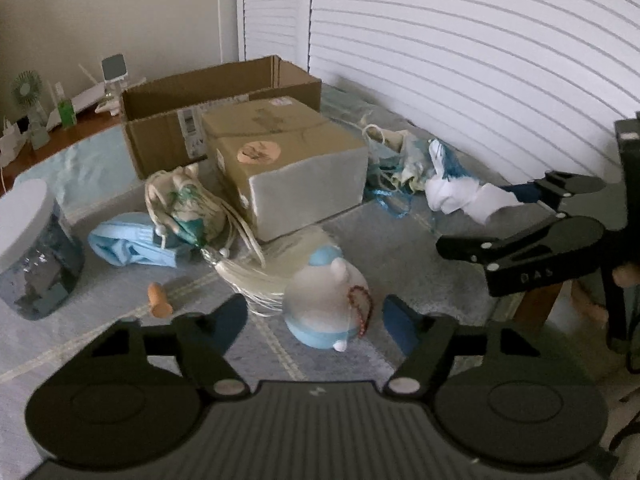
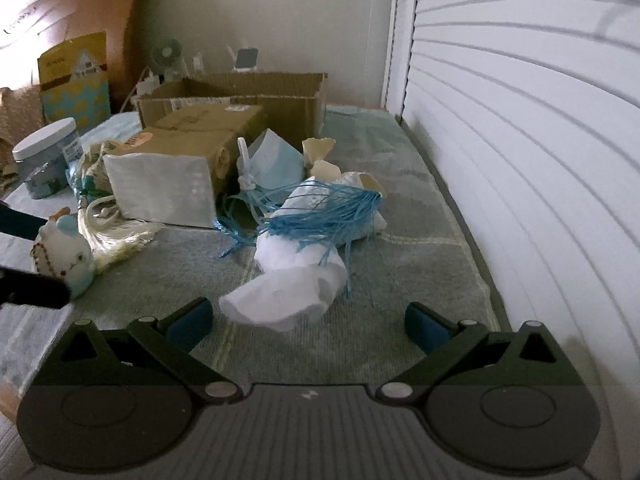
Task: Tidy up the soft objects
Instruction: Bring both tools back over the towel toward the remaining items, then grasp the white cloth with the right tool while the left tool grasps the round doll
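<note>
Both jaws gape: left gripper (image 1: pixel 314 320) around plush toy (image 1: pixel 326 304); right gripper (image 2: pixel 308 320) before white cloth (image 2: pixel 288 296); cardboard box (image 1: pixel 208 96) open-topped.

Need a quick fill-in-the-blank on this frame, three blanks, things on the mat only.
1. The plush toy between the left gripper jaws wears a red ____ bracelet.
2. The white cloth bundle ahead of the right gripper is wrapped in ____ string.
3. The closed cardboard box sits in front of an ____ cardboard box.

Missing words: bead; blue; open
</note>
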